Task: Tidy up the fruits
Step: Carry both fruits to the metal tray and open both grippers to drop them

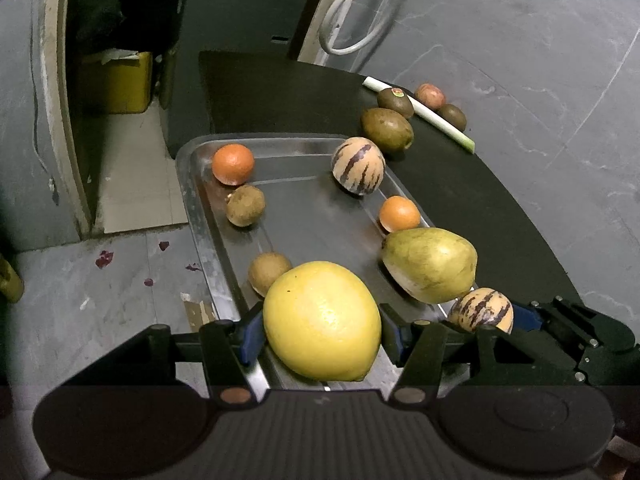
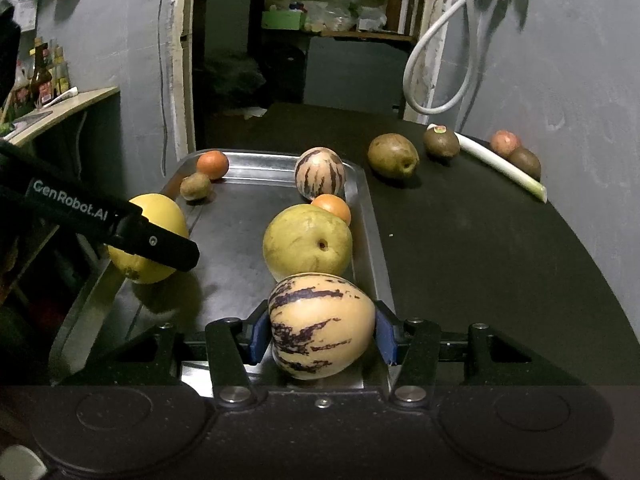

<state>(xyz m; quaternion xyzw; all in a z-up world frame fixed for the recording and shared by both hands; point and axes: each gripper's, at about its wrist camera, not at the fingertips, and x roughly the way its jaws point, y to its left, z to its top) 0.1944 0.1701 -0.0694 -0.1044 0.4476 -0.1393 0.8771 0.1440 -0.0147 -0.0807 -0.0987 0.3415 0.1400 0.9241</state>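
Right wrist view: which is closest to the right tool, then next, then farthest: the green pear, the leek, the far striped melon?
1. Green pear, in the tray just beyond the right tool.
2. Far striped melon, tray's back.
3. Leek, far right on the table.

The left gripper (image 2: pixel 176 250) hides part of the yellow citrus (image 2: pixel 160 216) (its middle).

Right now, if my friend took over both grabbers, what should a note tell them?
Left gripper: shut on the yellow citrus, low over the tray.
Right gripper: shut on a striped melon at the tray's near end.
In the tray: two oranges, two small brown fruits, another striped melon, a green pear.
Left on the table: four fruits beside a leek.
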